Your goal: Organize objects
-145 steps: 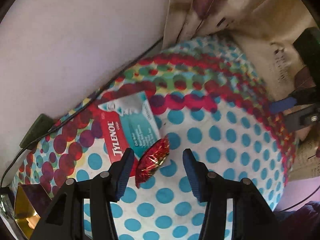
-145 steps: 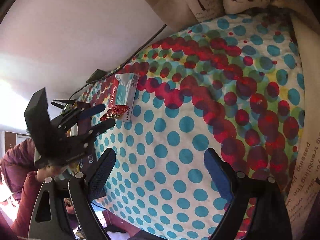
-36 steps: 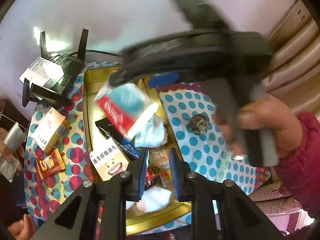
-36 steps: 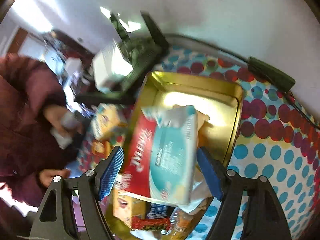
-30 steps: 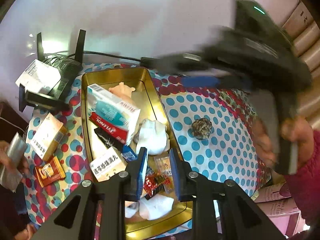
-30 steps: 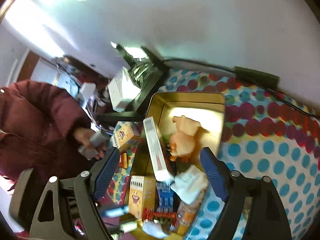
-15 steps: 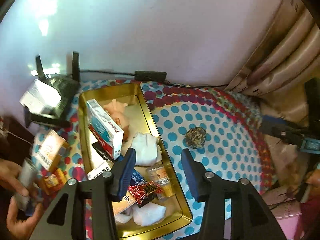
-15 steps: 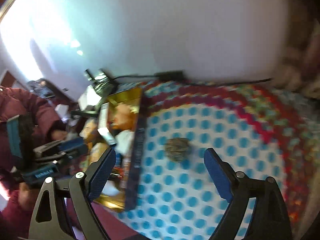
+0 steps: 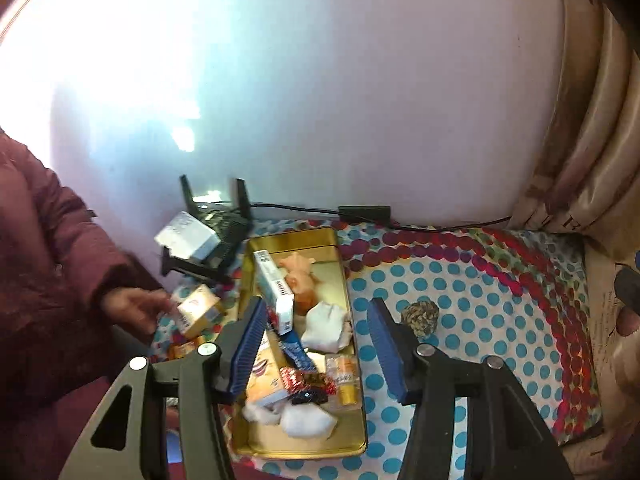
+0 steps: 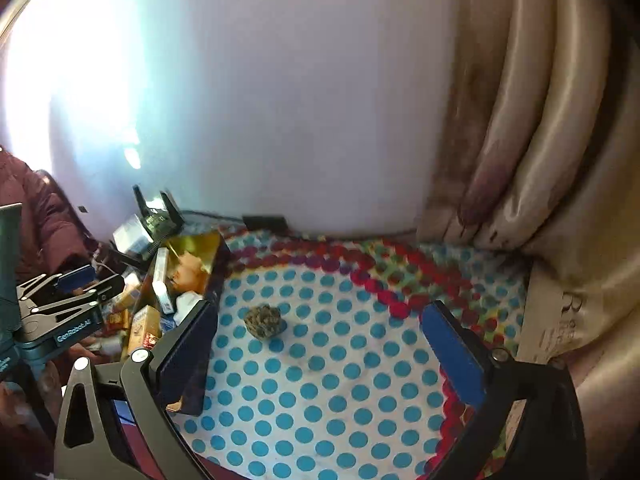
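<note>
Both grippers hang high above the tabletop [image 10: 320, 380], empty, jaws spread wide on each. Reads as a between-picks pose: nothing held, wide opening ready for the next thing.

Left gripper [image 9: 316, 344] looks down over the gold tray [image 9: 352, 446]. Tray is the collection point, so it's packed: medicine box [image 9: 276, 286] standing on edge near the 12 o'clock end, peach toy [image 9: 298, 276] beside it at 1 o'clock, white wads [image 9: 328, 326] mid-tray, red foil candy [image 9: 306, 380] and small bottle [image 9: 346, 376] toward 6 o'clock. Box on its edge probably saves floor space in the tray.

Only loose thing on the dotted cloth is the brown knotted ball [image 10: 264, 320], just beside the tray's long wall, at 3 o'clock of the tray in the left view. In the right view it sits ahead of the right gripper [image 10: 320, 340], between the jaw lines but well below them. Right side likely takes it since it's nearer.

Small cartons [image 9: 200, 310] and a router [image 9: 216, 236] sit outside the tray at 9–10 o'clock; a hand [image 9: 132, 308] reaches toward them.

Risk: ball is round and could roll when nudged.
</note>
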